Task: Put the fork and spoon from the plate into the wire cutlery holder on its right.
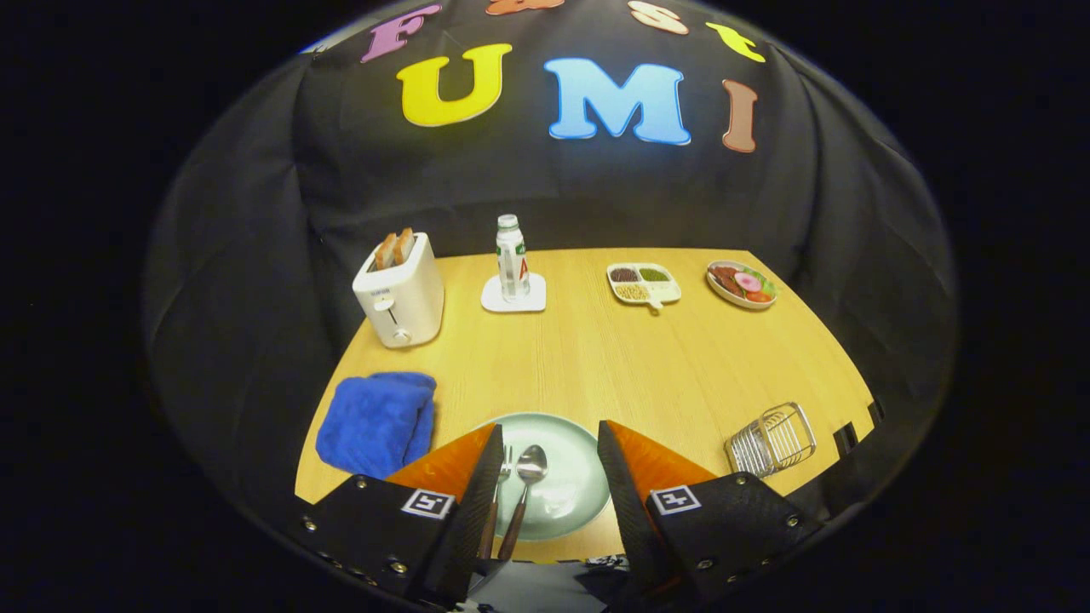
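gripper (pixel 549 477) fingers spread wide, holding nothing, poised over the plate (pixel 579 502). spoon (pixel 526 485) and fork (pixel 501 485) lie side by side between the fingers, nearer the left one. wire cutlery holder (pixel 771 439) sits off to the right, beyond the right finger.

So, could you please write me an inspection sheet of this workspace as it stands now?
Surface: wooden table, dry and uncluttered in the middle.
Job's things: fork and spoon lie side by side on the green plate, between the fingers; wire cutlery holder stands to the plate's right, nothing seen inside.
Clutter: blue towel left of the plate; toaster with bread; bottle on a coaster; divided dish; plate of food at the far side.
Grippers: gripper open above the plate, fingers touching nothing.
Cables: nothing seen.
Surroundings: black cloth wall.
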`<state>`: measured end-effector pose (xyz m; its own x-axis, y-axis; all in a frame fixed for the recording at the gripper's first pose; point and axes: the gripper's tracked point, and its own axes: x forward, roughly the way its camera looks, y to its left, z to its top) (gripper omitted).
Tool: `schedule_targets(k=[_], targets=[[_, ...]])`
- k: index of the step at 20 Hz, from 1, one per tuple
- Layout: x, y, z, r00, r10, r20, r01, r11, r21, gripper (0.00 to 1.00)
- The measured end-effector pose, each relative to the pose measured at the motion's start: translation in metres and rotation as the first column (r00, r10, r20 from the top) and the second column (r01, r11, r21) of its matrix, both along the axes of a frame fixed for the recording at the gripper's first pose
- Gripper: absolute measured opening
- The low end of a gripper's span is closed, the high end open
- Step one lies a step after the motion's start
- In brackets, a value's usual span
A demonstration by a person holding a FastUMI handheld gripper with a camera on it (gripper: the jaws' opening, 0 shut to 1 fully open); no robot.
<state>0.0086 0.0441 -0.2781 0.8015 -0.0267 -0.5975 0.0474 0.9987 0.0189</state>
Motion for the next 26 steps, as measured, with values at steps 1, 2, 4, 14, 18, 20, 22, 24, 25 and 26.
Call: schedule_targets(k=[1,2,4,14,18,20,22,24,25,26], targets=[[0.000,0.002,-0.012,1.000,-0.002,-0.031,0.002,1.000,-0.018,0.69],[0.001,0.005,-0.023,0.998,0.001,-0.056,-0.003,1.000,-0.030,0.69],[-0.003,0.011,-0.044,0.994,0.011,-0.106,-0.017,0.998,-0.053,0.69],[-0.021,0.035,-0.129,0.942,0.015,-0.336,-0.042,0.996,-0.073,0.69],[-0.021,0.036,-0.149,0.923,0.000,-0.384,-0.036,0.996,-0.086,0.69],[-0.021,0.033,-0.158,0.917,-0.004,-0.398,-0.040,0.994,-0.101,0.69],[-0.019,0.035,-0.165,0.908,-0.002,-0.418,-0.046,0.993,-0.105,0.69],[-0.020,0.031,-0.171,0.899,-0.010,-0.439,-0.048,0.991,-0.122,0.68],[-0.021,0.030,-0.175,0.894,-0.017,-0.448,-0.047,0.990,-0.132,0.68],[-0.023,0.029,-0.180,0.887,-0.017,-0.461,-0.049,0.990,-0.131,0.66]])
